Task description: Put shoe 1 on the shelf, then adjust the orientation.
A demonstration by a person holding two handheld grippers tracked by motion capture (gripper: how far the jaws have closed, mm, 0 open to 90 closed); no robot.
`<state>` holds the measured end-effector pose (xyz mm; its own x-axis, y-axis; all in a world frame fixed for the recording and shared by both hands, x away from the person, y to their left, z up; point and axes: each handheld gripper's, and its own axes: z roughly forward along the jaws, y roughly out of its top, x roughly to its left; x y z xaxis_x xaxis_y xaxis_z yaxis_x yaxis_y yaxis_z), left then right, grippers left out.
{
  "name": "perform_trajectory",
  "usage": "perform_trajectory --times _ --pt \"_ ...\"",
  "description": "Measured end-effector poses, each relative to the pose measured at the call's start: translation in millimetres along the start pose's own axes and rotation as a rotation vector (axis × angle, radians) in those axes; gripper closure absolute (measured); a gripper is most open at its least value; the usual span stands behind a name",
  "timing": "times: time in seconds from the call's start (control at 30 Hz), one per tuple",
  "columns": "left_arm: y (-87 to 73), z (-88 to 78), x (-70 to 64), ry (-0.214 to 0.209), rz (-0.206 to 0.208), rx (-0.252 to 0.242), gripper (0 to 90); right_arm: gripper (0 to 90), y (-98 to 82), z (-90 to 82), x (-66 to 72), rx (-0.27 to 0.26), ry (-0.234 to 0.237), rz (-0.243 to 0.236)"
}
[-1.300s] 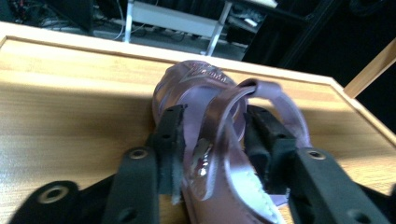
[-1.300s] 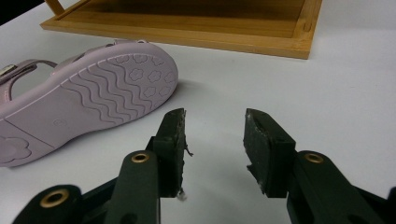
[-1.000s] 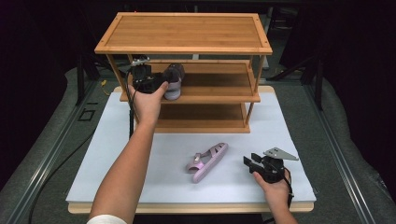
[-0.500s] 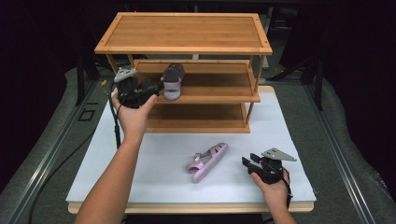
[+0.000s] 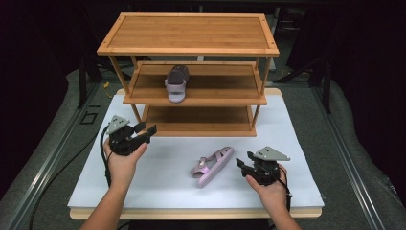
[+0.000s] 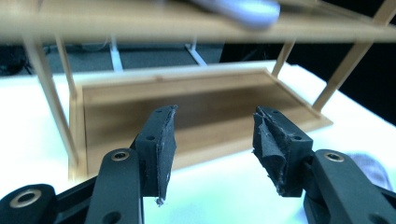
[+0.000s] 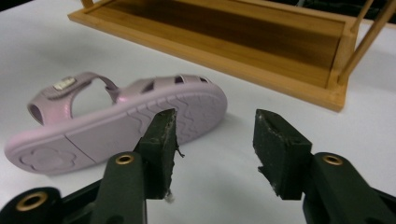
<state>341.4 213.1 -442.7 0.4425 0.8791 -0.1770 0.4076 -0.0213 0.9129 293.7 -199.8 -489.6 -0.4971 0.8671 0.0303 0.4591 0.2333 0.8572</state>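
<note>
White table surface (image 5: 297,143), rounded corners, wooden edge showing along its near side.

Wooden rack (image 5: 191,36) with three shelves stands at the far edge of the surface, centred. Top shelf bare wood. Bottom shelf sits flat on the surface; in the left gripper view it lies straight ahead beyond the jaws.

Sandal on rack (image 5: 176,83): pale lilac with a dark inner, on the middle shelf, left of that shelf's centre, one end right at the shelf's front edge.

Sandal on table (image 5: 212,166): same lilac, lying on its side between the middle of the surface and the near edge, a little right of centre, long axis running diagonally toward the far right. In the right gripper view its patterned sole (image 7: 135,130) faces the camera, buckle strap at the far-left end.

Left gripper (image 5: 147,129): held low near the left edge of the surface, just in front of the rack's front-left leg, jaws pointing right along the rack. Jaws wide, having just been closing slightly, nothing between them.

Right gripper (image 5: 242,165): near the near-right part of the surface, just beside the sandal on table, pointing at it, not touching. Jaws have just been opening and stand wide, nothing between them; one pad (image 7: 161,140) overlaps the sole in its own view.
</note>
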Motion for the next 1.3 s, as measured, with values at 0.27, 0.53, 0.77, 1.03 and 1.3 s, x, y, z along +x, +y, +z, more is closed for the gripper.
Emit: perform_trajectory --times 0.27,0.53,0.77,1.03,1.3 --pt "-49.6 -5.1 8.0 -0.030 0.039 0.052 48.0 45.7 6.9 20.0 20.4 0.025 -0.008 -0.006" --pt "-70.2 2.4 14.7 -0.028 0.016 0.099 46.3 38.4 19.8 33.8 30.4 -0.003 -0.038 0.012" --pt "-71.6 0.3 21.3 -0.010 -0.003 0.105 45.5 38.8 17.1 44.1 34.5 0.013 -0.069 -0.009" --pt "-70.0 -4.5 28.9 0.007 -0.027 0.095 45.6 51.5 -7.7 16.8 15.6 0.058 0.003 0.087" --pt "-70.0 -2.3 23.3 -0.010 -0.013 0.105 46.0 60.6 -35.2 12.7 0.6 0.149 0.061 0.173"
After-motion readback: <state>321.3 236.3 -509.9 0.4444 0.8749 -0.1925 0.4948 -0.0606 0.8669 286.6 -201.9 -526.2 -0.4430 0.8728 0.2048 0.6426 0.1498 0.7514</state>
